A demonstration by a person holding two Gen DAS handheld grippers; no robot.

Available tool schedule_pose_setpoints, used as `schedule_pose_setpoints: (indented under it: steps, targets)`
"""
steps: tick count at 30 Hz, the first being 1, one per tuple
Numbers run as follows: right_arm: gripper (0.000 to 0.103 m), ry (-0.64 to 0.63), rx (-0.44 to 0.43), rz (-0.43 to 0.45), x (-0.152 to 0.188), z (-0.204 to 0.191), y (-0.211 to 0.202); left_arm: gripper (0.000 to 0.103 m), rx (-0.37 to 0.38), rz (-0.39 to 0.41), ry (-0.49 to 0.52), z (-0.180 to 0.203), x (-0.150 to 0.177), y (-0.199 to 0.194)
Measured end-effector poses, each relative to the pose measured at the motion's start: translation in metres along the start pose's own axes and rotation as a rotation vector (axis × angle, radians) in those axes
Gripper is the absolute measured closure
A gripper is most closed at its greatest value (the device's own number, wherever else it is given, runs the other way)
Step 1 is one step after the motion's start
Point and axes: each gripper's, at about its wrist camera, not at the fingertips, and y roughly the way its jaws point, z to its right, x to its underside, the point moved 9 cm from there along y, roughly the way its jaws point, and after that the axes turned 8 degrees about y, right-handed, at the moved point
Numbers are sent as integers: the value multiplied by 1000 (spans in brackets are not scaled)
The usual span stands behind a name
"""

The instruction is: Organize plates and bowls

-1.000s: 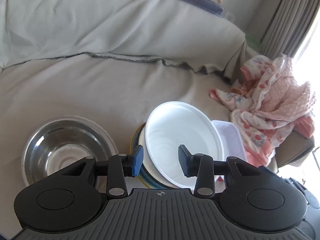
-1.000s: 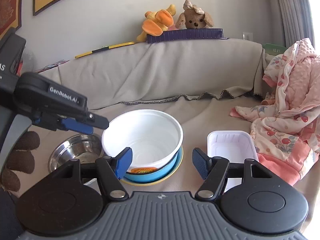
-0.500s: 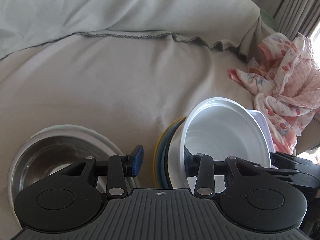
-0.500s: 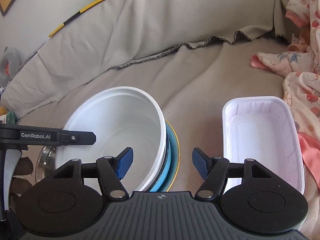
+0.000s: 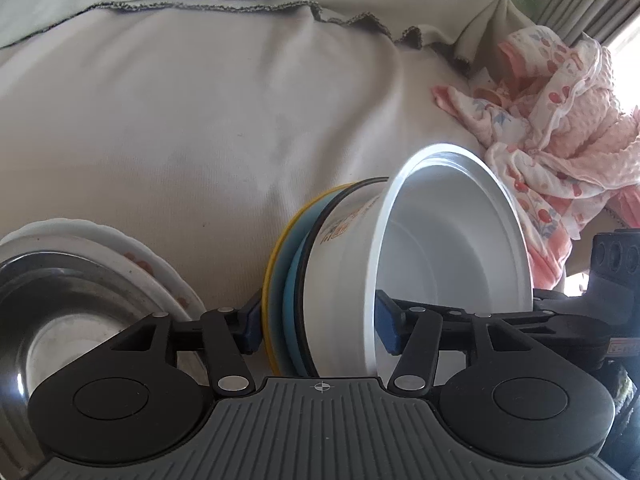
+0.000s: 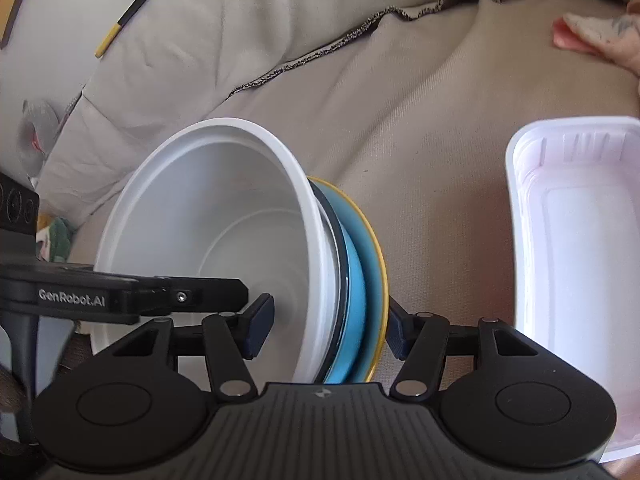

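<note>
To the left of the left claw (image 5: 316, 322) a steel bowl (image 5: 52, 312) sits nested in a white plate (image 5: 132, 252) on the sofa (image 5: 200, 120); that pair looks already sorted. Between the claw's fingers stands the main stack (image 5: 340, 280): a white bowl (image 5: 452, 240) set in a blue bowl (image 5: 290, 300) on a yellow-rimmed plate (image 5: 268, 292). One pad (image 5: 250, 326) lies at the plate's outer edge and the other inside the white bowl, so the left claw straddles the stack's side; whether it is clamped tight cannot be told.

The right claw (image 6: 328, 328) brackets the opposite side of the same stack, one pad (image 6: 260, 326) inside the white bowl and the other just beyond the yellow rim. Its grip is likewise unclear. To its right a white tray (image 6: 576, 248) lies alone on the sofa, apart from the stack.

Judging by this, most dishes are nested; what seems left is moving or joining the two piles and dealing with the tray.
</note>
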Motion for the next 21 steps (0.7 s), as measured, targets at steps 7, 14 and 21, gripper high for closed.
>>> schedule_pose_setpoints:
  steps: [7, 14, 21]
  targets:
    - [44, -10, 12, -26, 13, -6, 0, 46, -50, -6, -5, 1, 7, -2]
    - [45, 12, -8, -72, 22, -11, -5, 46, -18, -40, -73, 1, 29, -12]
    - [46, 2, 16, -37, 23, -5, -8, 50, -85, 6, -11, 10, 37, -15]
